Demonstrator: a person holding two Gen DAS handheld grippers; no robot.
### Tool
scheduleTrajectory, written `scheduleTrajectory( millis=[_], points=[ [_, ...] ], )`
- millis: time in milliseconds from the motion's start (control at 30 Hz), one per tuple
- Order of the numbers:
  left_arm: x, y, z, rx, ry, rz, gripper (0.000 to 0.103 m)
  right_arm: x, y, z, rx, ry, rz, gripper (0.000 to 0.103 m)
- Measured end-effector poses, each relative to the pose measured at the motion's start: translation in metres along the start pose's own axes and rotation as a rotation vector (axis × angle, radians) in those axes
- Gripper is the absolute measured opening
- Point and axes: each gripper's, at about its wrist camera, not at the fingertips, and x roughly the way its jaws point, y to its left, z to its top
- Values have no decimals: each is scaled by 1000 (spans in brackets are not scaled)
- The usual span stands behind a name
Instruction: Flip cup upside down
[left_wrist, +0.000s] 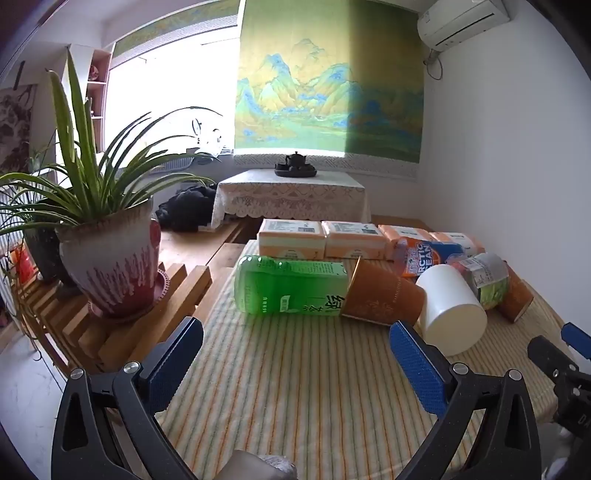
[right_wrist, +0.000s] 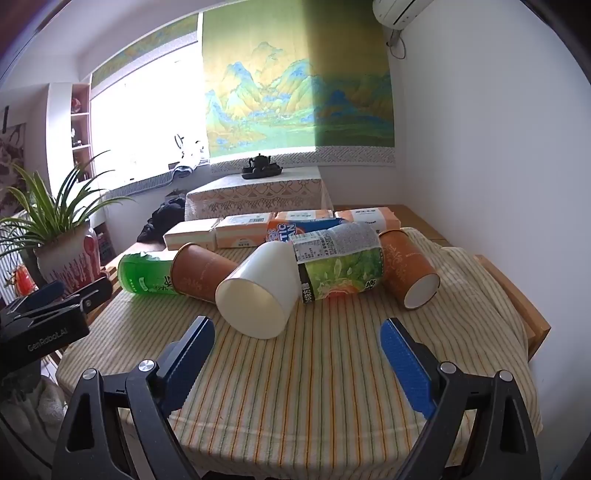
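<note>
- The left gripper (left_wrist: 295, 354) is held with jaws spread wide, nothing between them.
- The right gripper (right_wrist: 297, 349) is likewise held agape and empty.
- The white paper cup (right_wrist: 258, 293) is seen on its side on the striped tabletop (right_wrist: 314, 387), just ahead of the right jaws.

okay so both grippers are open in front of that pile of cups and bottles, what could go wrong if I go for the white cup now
The white cup lies on its side against a labelled bottle and a brown cup; grabbing it may set them rolling. Its rim faces the right gripper, so the jaws might crush the thin wall. The striped cloth could bunch.
</note>
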Motion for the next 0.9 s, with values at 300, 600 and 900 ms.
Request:
scheduleTrajectory(
  millis=[300,600,900],
  points=[
    [-9,4,3,23,-36,7,102,-3,-5,3,29,-12,7,89],
    [-9,-6,2,43,-46,10,102,-8,-8,3,30,-43,-6,91],
    [-15,-8,2,42,-60,8,102,-10,-11,4,32,-59,-10,93]
  ],
)
